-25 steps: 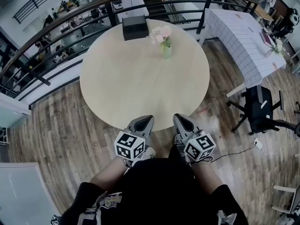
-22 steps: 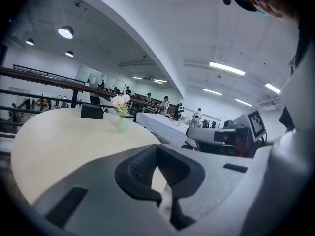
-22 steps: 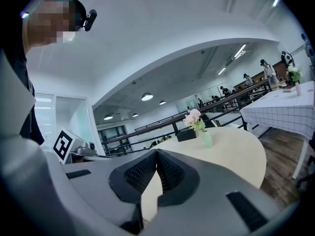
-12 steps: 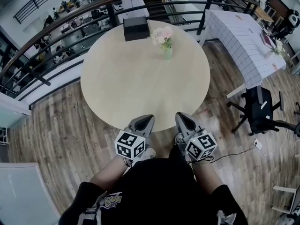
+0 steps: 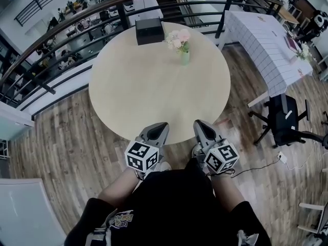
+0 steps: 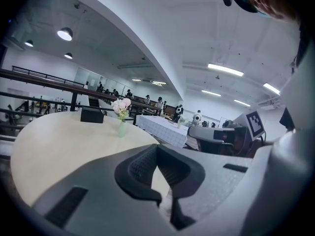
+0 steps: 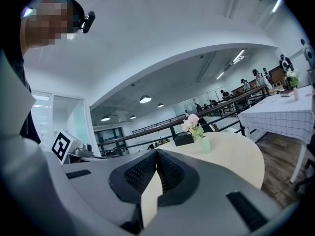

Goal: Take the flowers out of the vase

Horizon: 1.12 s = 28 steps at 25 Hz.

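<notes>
**Q:** Where are the flowers?

**A:** The pink flowers point(image 5: 177, 37) stand upright in a pale green vase point(image 5: 184, 57) on the round, light wood table point(image 5: 154, 91). The vase is near the table's far edge from you, a little right of its middle. A black box point(image 5: 149, 31) sits at that same far edge, just left of the vase and not touching it.

**Q:** And the grippers?

**A:** You hold both at the table's near edge, well apart from the vase. The tip of your left gripper point(image 5: 162, 125) reaches just over the rim, and its jaws are pressed together with nothing between them. Your right gripper point(image 5: 199, 123) is beside it at the same edge, jaws also closed and empty. Both point across the table toward the flowers.
</notes>
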Each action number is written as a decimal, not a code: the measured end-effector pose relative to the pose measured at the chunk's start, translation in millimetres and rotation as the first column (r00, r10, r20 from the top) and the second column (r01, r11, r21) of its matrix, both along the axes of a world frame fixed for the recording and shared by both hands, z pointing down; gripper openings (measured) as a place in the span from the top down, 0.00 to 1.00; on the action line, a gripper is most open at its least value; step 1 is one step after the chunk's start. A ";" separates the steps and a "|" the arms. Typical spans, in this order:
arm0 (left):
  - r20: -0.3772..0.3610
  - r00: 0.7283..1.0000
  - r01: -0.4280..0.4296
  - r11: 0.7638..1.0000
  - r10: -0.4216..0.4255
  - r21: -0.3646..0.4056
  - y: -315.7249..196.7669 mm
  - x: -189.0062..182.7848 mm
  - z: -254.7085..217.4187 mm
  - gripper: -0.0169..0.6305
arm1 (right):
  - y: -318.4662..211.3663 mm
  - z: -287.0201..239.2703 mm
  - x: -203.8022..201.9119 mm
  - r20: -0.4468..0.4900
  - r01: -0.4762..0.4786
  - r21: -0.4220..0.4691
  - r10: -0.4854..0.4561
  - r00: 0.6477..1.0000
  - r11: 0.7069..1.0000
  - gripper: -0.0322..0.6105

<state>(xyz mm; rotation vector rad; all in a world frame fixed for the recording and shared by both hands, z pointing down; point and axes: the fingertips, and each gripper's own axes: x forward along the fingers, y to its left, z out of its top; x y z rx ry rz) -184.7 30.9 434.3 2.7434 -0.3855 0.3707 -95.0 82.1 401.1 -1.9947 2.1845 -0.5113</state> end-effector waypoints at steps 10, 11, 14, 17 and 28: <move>-0.020 1.000 0.002 1.000 -0.001 0.013 -12.9 5.9 -5.1 0.96 | -13.4 -14.4 10.4 -0.035 -0.012 0.031 0.013 0.999 0.999 0.92; -0.019 1.000 0.003 1.000 -0.003 0.015 -14.7 8.4 -5.2 0.96 | -15.2 -14.7 13.5 -0.034 -0.014 0.034 0.015 0.999 0.999 0.92; -0.017 1.000 0.011 1.000 -0.011 0.010 -18.5 14.1 -5.3 0.96 | -20.0 -12.5 22.1 -0.026 -0.014 0.033 0.015 1.000 0.999 0.92; -0.013 1.000 0.020 1.000 -0.020 0.018 -21.7 20.3 -5.8 0.96 | -26.7 -9.3 31.1 -0.018 -0.006 0.034 0.007 1.000 0.999 0.92; -0.004 0.990 0.142 0.990 -0.142 0.014 -64.5 79.6 6.5 0.96 | -75.8 1.0 92.5 -0.023 0.112 0.014 -0.112 0.993 0.994 0.92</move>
